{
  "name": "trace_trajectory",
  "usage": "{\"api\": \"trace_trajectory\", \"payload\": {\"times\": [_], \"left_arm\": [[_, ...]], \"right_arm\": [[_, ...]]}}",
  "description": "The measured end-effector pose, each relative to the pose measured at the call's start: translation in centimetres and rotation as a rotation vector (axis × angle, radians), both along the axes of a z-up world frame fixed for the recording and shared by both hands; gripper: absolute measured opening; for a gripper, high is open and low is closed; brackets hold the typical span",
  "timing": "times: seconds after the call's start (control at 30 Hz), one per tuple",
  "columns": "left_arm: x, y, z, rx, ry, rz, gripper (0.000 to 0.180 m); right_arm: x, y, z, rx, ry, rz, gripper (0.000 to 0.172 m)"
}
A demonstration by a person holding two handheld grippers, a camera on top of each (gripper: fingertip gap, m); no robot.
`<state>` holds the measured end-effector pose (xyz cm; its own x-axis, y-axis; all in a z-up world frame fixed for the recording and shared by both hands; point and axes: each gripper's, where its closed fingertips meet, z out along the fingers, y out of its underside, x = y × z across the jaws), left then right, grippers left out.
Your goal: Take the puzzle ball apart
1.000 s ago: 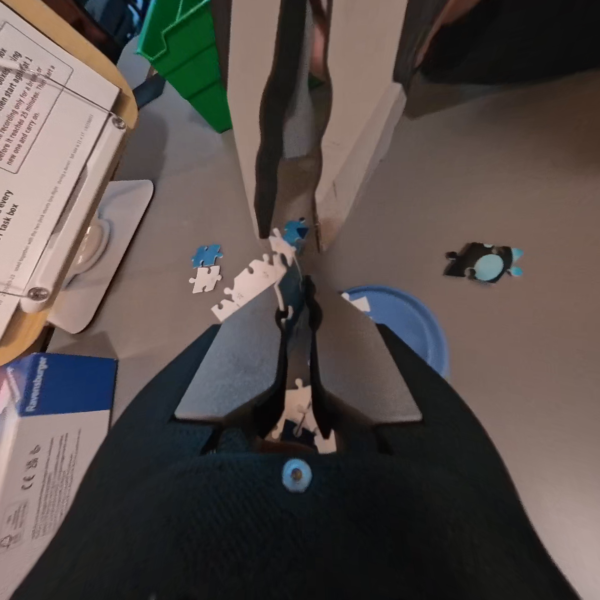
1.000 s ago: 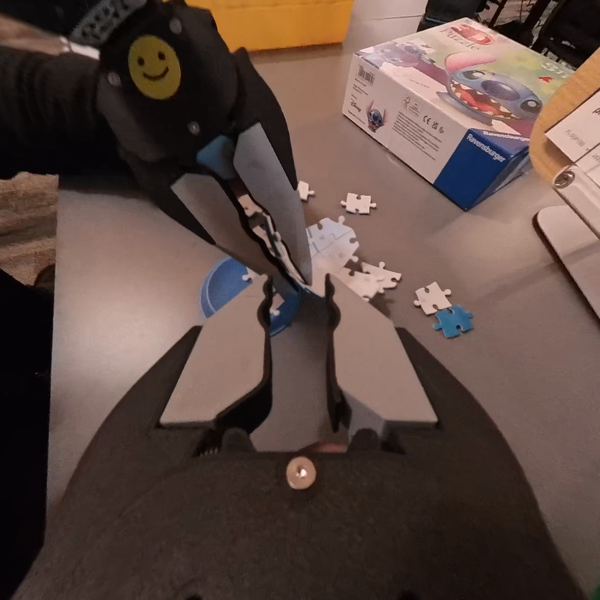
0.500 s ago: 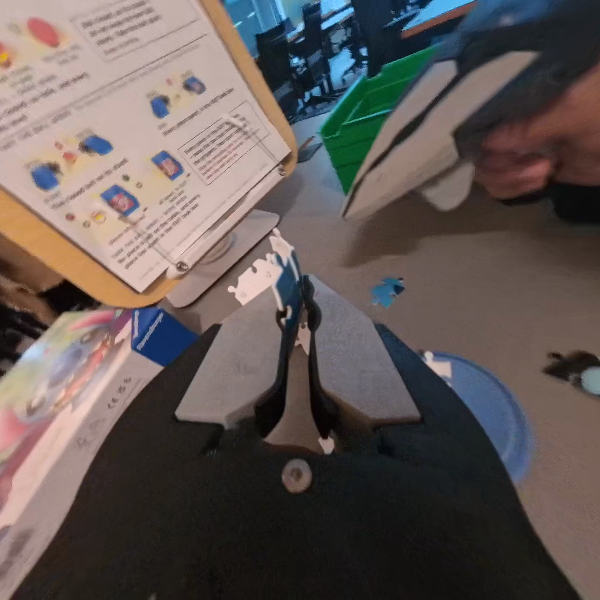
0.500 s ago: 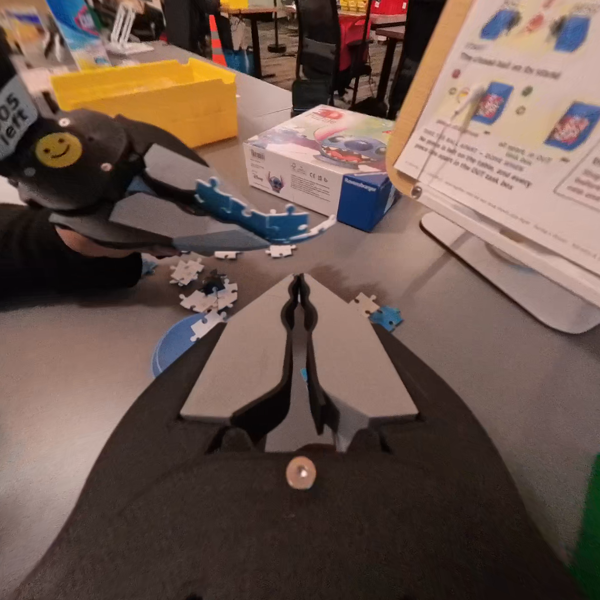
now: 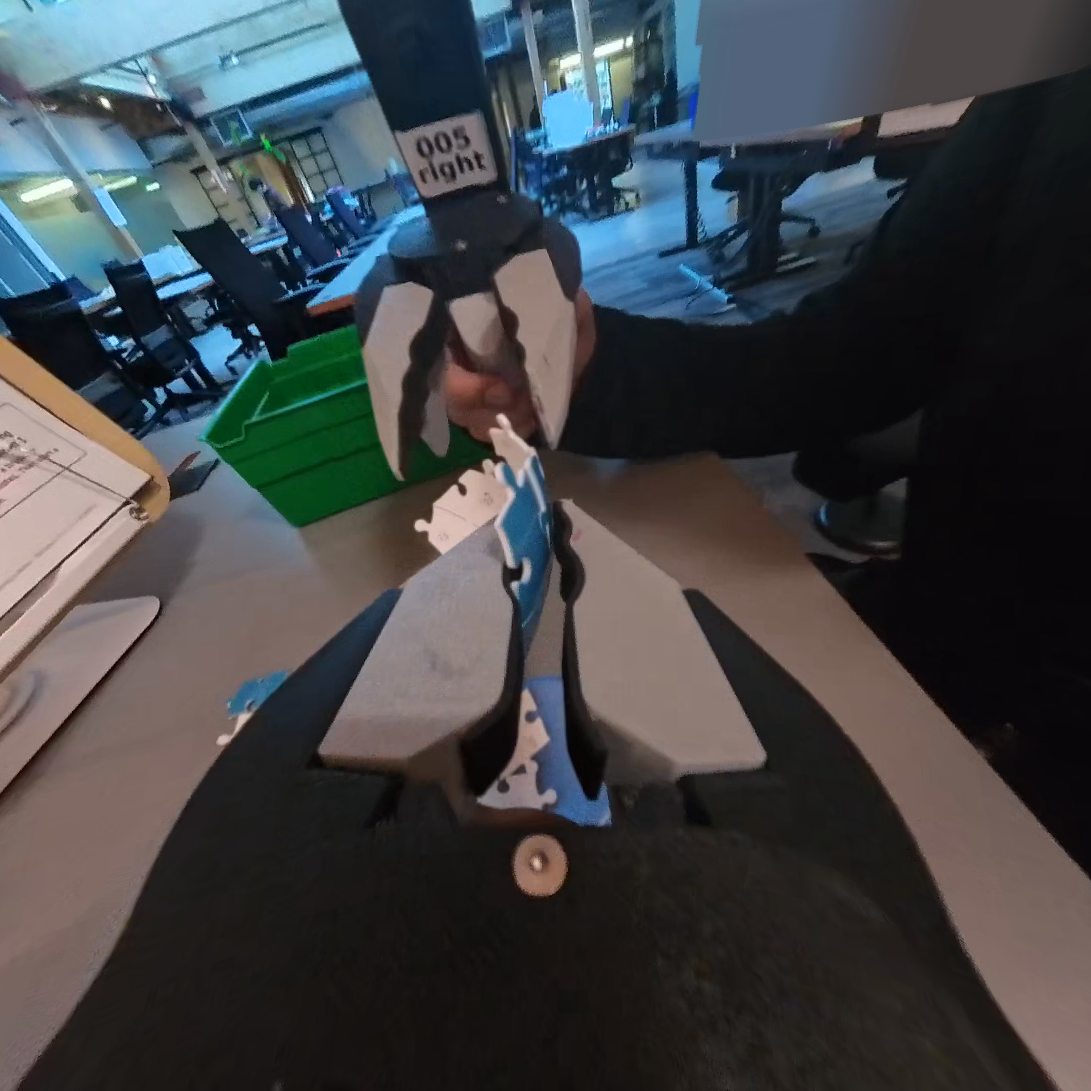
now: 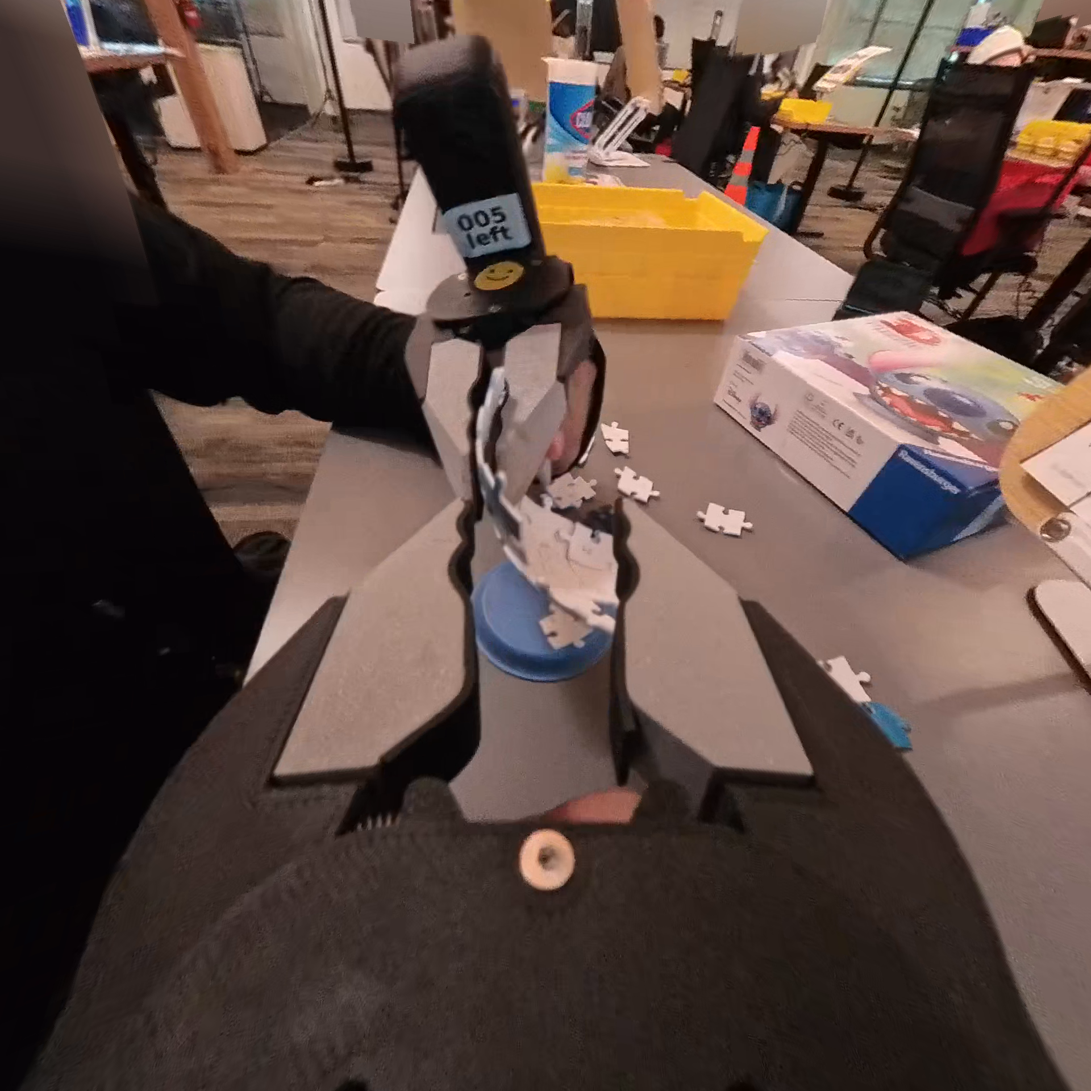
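Left gripper [image 5: 552, 519]: pressed together, pinching a joined strip of blue-and-white puzzle pieces [image 5: 525, 519] held above the bench [image 6: 826, 620]. Right gripper [image 6: 540, 513]: spread, bare, facing the strip. Below: blue disc [image 6: 513, 637]; loose pieces [image 6: 725, 519] mid-bench.

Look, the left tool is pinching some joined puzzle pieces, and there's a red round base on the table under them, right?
Almost. The left tool does pinch the joined puzzle pieces, but the round base on the table is blue, not red. The right wrist view shows it.
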<state>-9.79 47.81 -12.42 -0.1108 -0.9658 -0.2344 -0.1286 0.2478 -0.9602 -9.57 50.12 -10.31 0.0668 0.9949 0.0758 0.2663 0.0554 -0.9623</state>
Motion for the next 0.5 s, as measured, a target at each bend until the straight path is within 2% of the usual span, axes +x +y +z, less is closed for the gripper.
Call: {"api": "trace_trajectory", "payload": {"times": [0.07,0.17,0.27,0.3,0.4,0.5], "left_arm": [[-0.5,-0.3,1.8,-0.056,-0.086,-0.035,0.003],[-1.1,-1.5,2.6,-0.153,-0.102,-0.136,0.003],[-0.9,-0.8,2.2,-0.131,-0.1,-0.099,0.003],[-0.9,-0.1,2.3,-0.121,-0.107,-0.063,0.003],[-0.6,3.1,2.8,-0.045,-0.131,0.165,0.003],[-0.4,5.4,2.4,0.134,-0.089,0.388,0.012]], "right_arm": [[0.3,-0.9,-0.2,0.03,-0.013,0.045,0.048],[-0.6,-0.8,0.0,0.042,0.018,0.037,0.034],[-1.5,-1.7,-0.3,0.063,0.017,0.08,0.007],[-1.4,-1.1,-0.3,0.067,0.014,0.044,0.005],[-0.8,2.2,0.0,0.035,0.027,-0.135,0.007],[-0.4,4.1,-0.7,-0.035,0.018,-0.222,0.011]]}}
